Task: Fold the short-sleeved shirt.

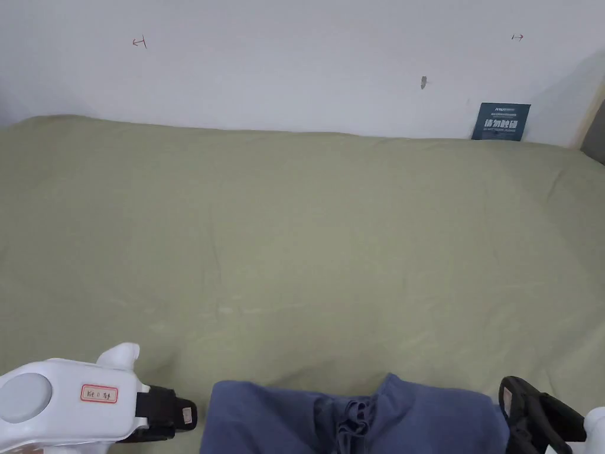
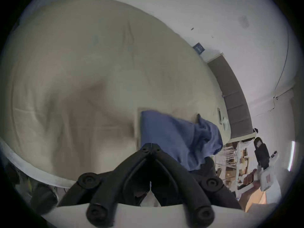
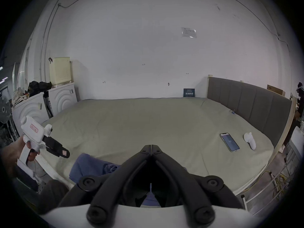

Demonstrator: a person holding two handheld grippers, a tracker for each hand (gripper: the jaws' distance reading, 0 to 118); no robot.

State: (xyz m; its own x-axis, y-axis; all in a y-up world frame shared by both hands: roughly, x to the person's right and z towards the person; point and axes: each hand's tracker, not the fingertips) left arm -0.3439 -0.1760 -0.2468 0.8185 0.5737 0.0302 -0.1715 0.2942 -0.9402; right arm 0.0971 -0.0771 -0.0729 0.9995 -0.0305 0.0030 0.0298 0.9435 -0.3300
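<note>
blue shirt (image 1: 354, 420) lies bunched at the bed's (image 1: 295, 236) near edge. left gripper (image 2: 151, 145) and right gripper (image 3: 151, 146) both have jaws pressed together on nothing, flanking it.

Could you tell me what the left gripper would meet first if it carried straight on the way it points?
Probably the blue shirt: the shut left gripper points at its near edge. Depth is unclear, so it might pass just above it.

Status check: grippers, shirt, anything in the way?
Left gripper and right gripper shut, empty. Blue shirt bunched at near bed edge, unfolded. Phone far right, clear.
</note>
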